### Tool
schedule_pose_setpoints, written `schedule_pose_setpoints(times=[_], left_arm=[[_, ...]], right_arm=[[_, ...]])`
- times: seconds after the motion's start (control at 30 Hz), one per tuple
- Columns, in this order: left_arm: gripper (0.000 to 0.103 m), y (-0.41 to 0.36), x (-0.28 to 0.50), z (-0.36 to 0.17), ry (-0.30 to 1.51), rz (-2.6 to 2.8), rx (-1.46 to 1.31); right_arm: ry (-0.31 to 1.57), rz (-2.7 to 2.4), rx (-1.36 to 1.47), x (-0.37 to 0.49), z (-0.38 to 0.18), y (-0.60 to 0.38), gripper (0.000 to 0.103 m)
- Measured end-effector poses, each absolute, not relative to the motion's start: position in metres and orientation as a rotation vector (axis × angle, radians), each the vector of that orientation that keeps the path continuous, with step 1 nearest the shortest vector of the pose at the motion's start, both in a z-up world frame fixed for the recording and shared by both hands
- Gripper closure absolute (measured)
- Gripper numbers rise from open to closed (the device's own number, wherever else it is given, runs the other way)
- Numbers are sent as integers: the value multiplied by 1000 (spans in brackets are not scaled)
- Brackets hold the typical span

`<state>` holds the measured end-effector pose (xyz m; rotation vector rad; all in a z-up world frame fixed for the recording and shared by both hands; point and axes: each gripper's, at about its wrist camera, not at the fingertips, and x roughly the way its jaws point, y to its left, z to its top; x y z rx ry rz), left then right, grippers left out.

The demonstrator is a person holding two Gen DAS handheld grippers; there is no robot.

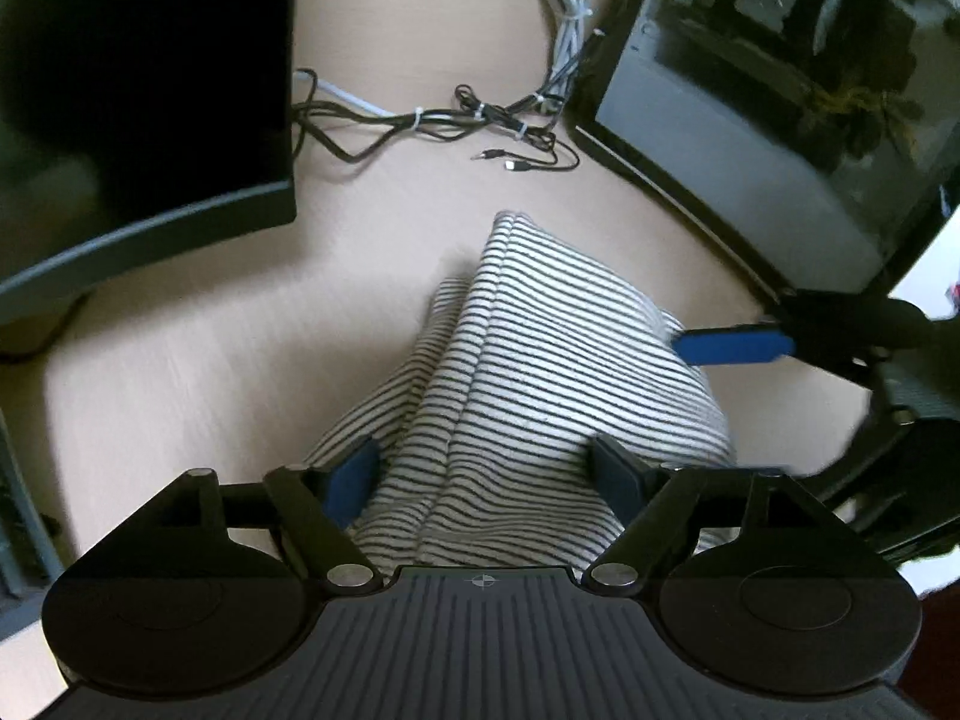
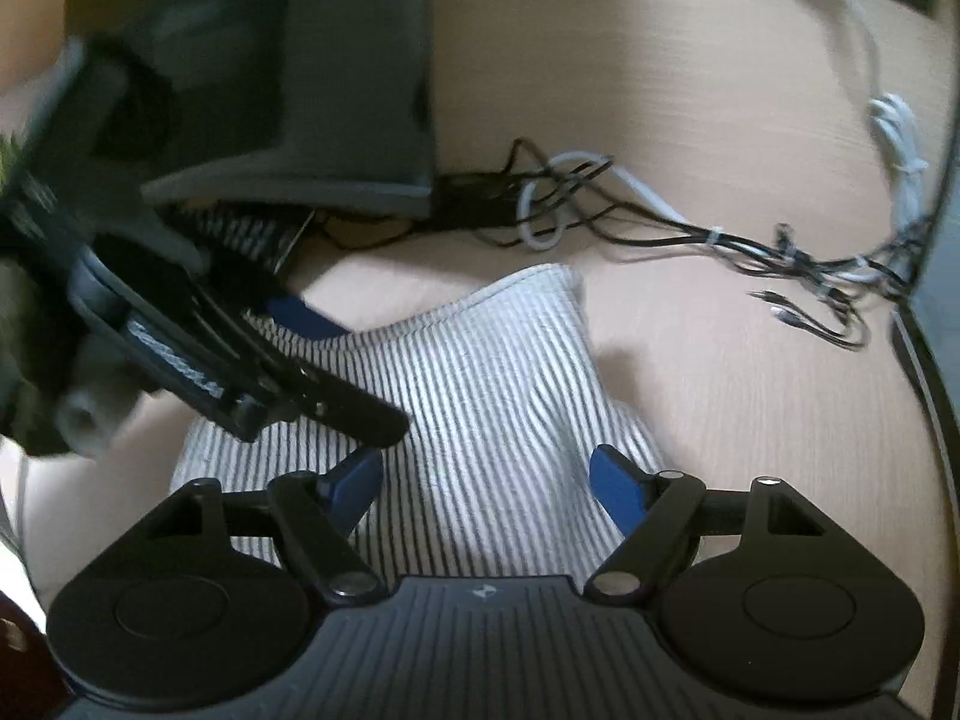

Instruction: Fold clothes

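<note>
A black-and-white striped knit garment point(image 1: 528, 372), already folded into a thick layered wedge, lies in the middle of the pale wood-grain table point(image 1: 180, 372). The left gripper point(image 1: 489, 474) hangs right over its near end, blue-padded fingers point(image 1: 351, 480) spread wide with striped cloth showing between them, nothing clamped. The right gripper point(image 2: 489, 480) does the same from the other side: fingers point(image 2: 618, 489) apart, straddling the soft ribbed fabric, holding none of it. In the left wrist view the right gripper's blue fingertip point(image 1: 735, 345) reaches in over the garment's right edge; whether it touches is unclear.

Crowded surroundings here. A dark curved monitor point(image 1: 144, 108) looms on the far left, a second glossy black screen point(image 1: 780, 120) stands on the far right, reflecting the room. Between them a tangle of thin black and white cables point(image 1: 480, 120), cinched with white ties, sprawls across the far table, loose plugs lying well apart from the cloth. The garment's far corner point(image 2: 552, 282) is rounded and puffy, with a seamed edge.
</note>
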<state>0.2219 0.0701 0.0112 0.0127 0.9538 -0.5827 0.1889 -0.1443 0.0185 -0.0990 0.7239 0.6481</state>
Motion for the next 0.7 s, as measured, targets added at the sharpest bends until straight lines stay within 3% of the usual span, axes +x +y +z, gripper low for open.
schedule_pose_setpoints(times=[0.13, 0.3, 0.4, 0.5, 0.7], left_arm=[[19, 74, 221, 8, 955, -598, -7], [19, 83, 220, 4, 962, -601, -72], [20, 84, 217, 4, 963, -594, -82], [22, 85, 212, 4, 965, -583, -97], [25, 87, 200, 5, 999, -567, -172]], right_arm=[[801, 556, 164, 190, 22, -191, 21], [999, 461, 511, 201, -17, -220, 20], [1037, 486, 534, 203, -32, -211, 21], [1042, 563, 538, 210, -34, -201, 37], [990, 616, 361, 231, -25, -178, 37]])
